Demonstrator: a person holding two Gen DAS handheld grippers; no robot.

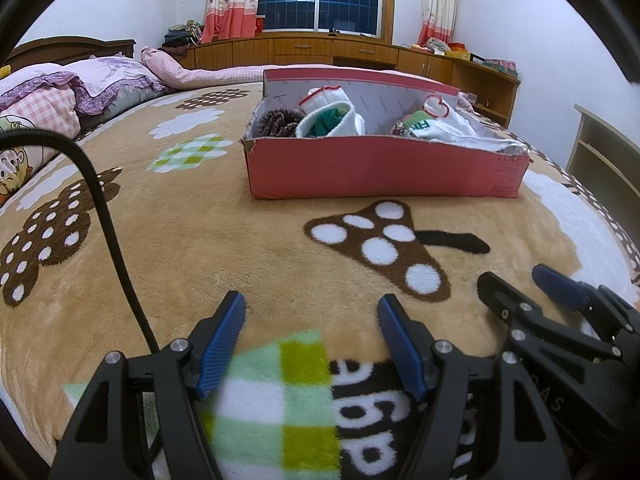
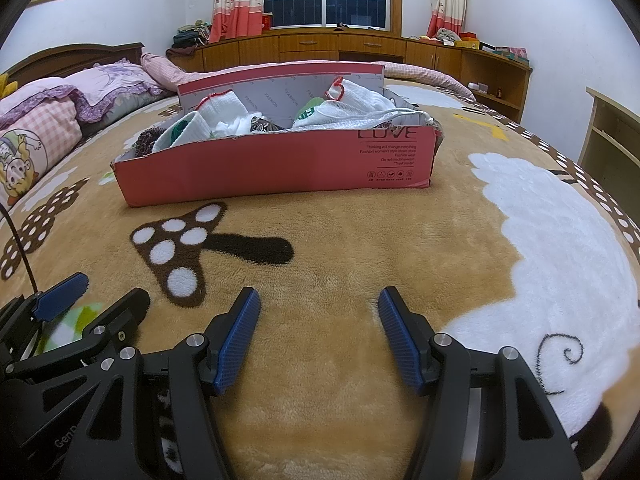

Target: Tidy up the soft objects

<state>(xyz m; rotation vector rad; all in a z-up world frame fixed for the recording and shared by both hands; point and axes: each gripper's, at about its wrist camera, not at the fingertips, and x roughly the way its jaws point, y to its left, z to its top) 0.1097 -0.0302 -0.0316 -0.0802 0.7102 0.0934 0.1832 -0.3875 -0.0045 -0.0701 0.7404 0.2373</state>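
A pink cardboard box [image 1: 380, 168] [image 2: 272, 172] sits on the bed ahead of both grippers. Inside lie white socks with red trim [image 1: 332, 114] [image 2: 224, 106], a dark fuzzy item [image 1: 278, 120] and white folded cloth [image 1: 460, 130] [image 2: 360, 114]. My left gripper [image 1: 312, 308] hovers low over the blanket, open, with nothing between its blue pads. My right gripper [image 2: 318, 304] is beside it, likewise open and empty. In the left wrist view the right gripper [image 1: 520, 284] appears at the lower right; in the right wrist view the left gripper [image 2: 104, 292] shows at the lower left.
A tan plush blanket [image 1: 224, 240] [image 2: 360, 248] with mushroom and cloud patterns covers the bed. Pillows and folded quilts [image 1: 60, 96] [image 2: 52, 116] lie at the left. A black cable [image 1: 108, 224] hangs at the left. Wooden cabinets [image 1: 340, 50] line the far wall.
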